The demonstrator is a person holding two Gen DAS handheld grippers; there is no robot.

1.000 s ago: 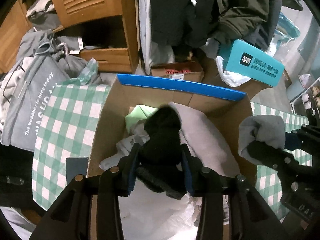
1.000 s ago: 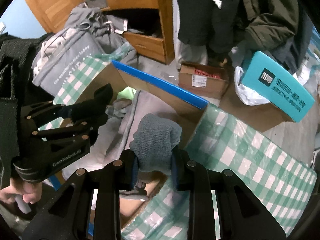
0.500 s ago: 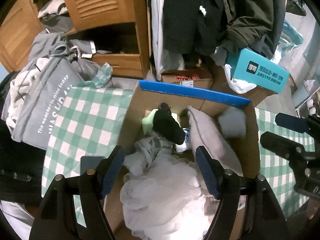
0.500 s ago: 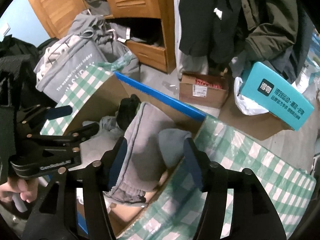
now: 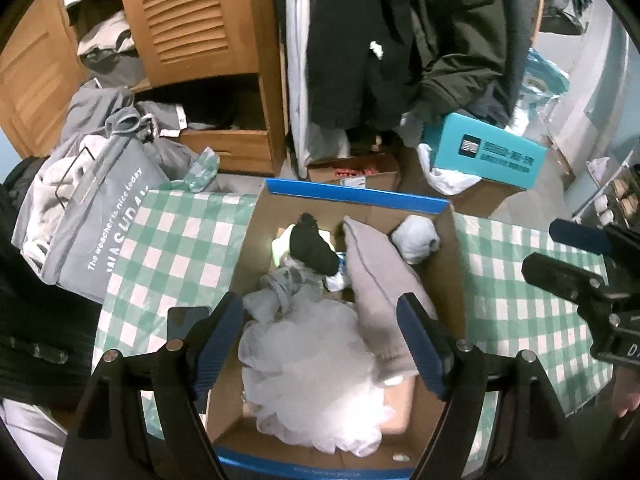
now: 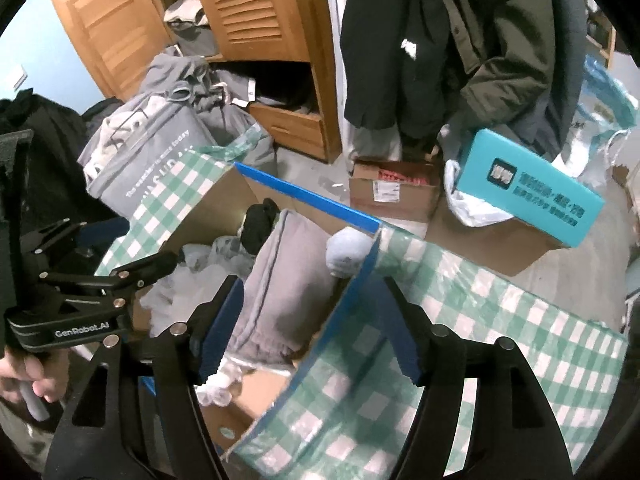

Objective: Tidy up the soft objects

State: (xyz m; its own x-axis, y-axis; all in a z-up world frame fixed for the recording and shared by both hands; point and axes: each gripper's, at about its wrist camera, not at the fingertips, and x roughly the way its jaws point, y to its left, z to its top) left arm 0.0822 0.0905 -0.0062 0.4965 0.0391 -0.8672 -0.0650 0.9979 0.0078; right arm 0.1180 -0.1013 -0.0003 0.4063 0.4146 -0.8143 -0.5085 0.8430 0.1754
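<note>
A cardboard box (image 5: 256, 240) with blue-edged flaps sits on the green checked tablecloth (image 5: 176, 236). Inside lie a black sock (image 5: 312, 250), a grey rolled sock (image 5: 416, 238) in the far right corner, a grey folded garment (image 5: 376, 276) and white mesh fabric (image 5: 312, 368). My left gripper (image 5: 320, 344) is open and empty above the box. My right gripper (image 6: 308, 328) is open and empty over the box's right wall (image 6: 340, 320). The black sock (image 6: 258, 224) and grey sock (image 6: 348, 250) also show in the right wrist view.
A grey laundry bag (image 5: 92, 224) stands left of the table. A wooden wardrobe (image 5: 200, 40) with hanging dark coats (image 5: 380, 40) is behind. A teal box (image 5: 484, 156) on cardboard cartons sits on the floor at right. A dark phone (image 5: 186, 318) lies on the cloth.
Both grippers opened and let go: the black sock and the grey sock dropped into the box. Both grippers then pulled up and back from the box.
</note>
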